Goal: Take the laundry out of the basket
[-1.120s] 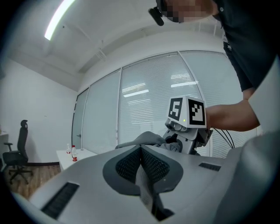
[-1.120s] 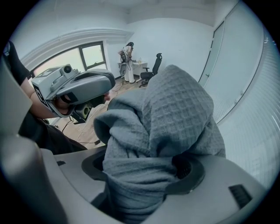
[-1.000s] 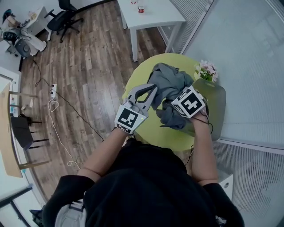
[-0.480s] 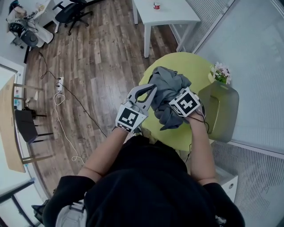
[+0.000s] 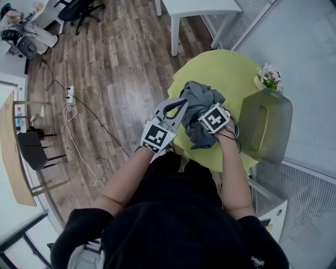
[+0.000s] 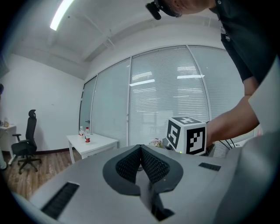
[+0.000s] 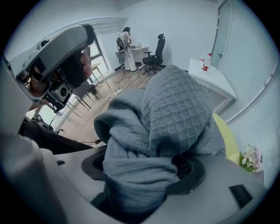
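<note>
A grey waffle-weave cloth [image 5: 199,97] lies bunched on the round yellow-green table [image 5: 231,68], and my right gripper [image 5: 203,113] is shut on a thick fold of it. In the right gripper view the cloth [image 7: 175,113] fills the gap between the jaws [image 7: 142,168] and rises in front of the camera. My left gripper [image 5: 181,101] hovers at the cloth's left edge with its pads pressed together and nothing between them [image 6: 141,151]. The olive translucent basket [image 5: 265,128] stands at the table's right edge, to the right of my right hand; I see no laundry inside it.
A small pot of flowers [image 5: 270,75] sits behind the basket by the glass wall. A white table [image 5: 197,6] stands beyond the round one, with office chairs [image 5: 79,8] and a cable [image 5: 73,136] on the wooden floor to the left.
My right gripper has carried the cloth leftward, away from the basket and over the table. The left gripper has stayed beside the cloth, shut.
</note>
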`<state>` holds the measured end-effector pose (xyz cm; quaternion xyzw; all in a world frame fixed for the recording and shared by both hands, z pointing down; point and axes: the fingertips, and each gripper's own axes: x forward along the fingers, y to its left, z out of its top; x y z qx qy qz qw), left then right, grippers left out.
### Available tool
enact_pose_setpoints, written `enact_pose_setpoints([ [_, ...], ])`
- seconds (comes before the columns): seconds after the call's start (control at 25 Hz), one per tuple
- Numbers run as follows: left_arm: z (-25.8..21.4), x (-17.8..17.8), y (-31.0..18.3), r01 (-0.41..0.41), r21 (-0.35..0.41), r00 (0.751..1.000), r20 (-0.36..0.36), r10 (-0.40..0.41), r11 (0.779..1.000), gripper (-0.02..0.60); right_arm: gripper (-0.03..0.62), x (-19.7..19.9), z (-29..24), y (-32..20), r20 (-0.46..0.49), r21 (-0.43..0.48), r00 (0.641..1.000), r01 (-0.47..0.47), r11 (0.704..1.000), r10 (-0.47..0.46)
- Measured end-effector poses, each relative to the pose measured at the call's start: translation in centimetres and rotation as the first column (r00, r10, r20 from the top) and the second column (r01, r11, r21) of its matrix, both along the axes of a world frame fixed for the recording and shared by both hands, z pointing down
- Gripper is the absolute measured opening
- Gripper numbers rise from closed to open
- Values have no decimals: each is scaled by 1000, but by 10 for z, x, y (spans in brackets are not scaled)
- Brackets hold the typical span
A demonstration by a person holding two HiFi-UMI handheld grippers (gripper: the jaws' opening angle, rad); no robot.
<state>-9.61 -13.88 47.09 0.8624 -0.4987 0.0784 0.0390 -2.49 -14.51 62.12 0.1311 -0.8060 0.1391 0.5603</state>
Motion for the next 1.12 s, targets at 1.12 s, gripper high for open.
enact_pose_setpoints([
  [1.12,119,3,-31,69,-184,998,5,-69,981,6,407,4,149,-14,-8,-78,999,43,996,-43],
])
